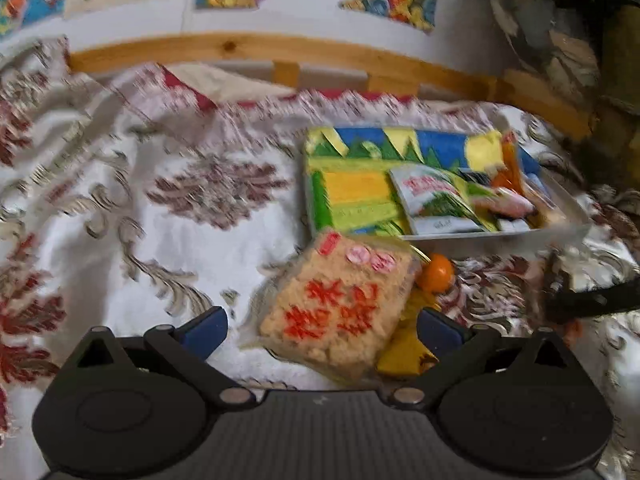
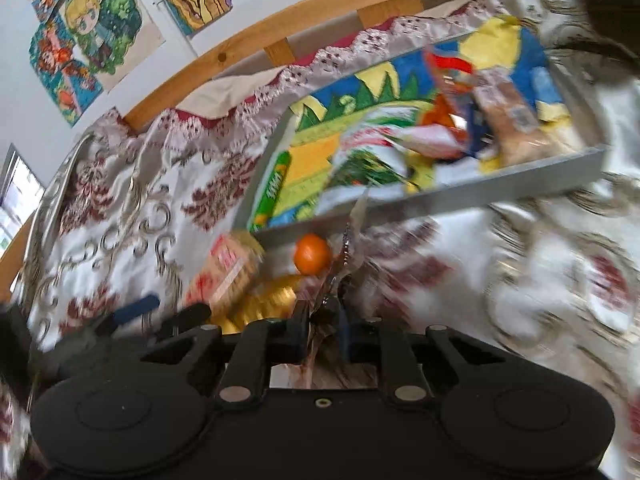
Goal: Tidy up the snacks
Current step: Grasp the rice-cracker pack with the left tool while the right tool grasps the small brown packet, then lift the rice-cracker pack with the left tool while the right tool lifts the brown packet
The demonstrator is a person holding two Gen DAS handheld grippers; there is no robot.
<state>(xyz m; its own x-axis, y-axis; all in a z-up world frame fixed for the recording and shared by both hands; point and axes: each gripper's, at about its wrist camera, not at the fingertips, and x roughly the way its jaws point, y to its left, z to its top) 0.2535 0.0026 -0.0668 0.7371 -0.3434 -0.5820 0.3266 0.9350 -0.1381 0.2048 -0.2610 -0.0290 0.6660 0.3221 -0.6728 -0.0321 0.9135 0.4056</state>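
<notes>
My left gripper [image 1: 324, 328] is open, its blue fingers [image 1: 208, 326] spread wide on either side of a tan rice-crisp pack [image 1: 340, 308] with red characters, not pressing it. The pack lies on the cloth, partly over a yellow packet [image 1: 404, 354]. An orange [image 1: 436, 274] sits just beyond, in front of the grey tray [image 1: 480, 237]. My right gripper [image 2: 324, 316] is shut on a crinkled clear wrapper [image 2: 348, 248] that sticks up toward the tray rim [image 2: 500, 192]. In the right wrist view the orange [image 2: 312, 254], the tan pack [image 2: 228, 268] and the yellow packet [image 2: 264, 304] lie to the left.
The tray has a bright painted bottom [image 1: 360, 188] and holds several snack packets [image 1: 436, 200] at its right end. A white cloth with red floral print [image 1: 160, 208] covers the surface. A wooden rail [image 1: 280, 50] runs along the back under a wall with drawings.
</notes>
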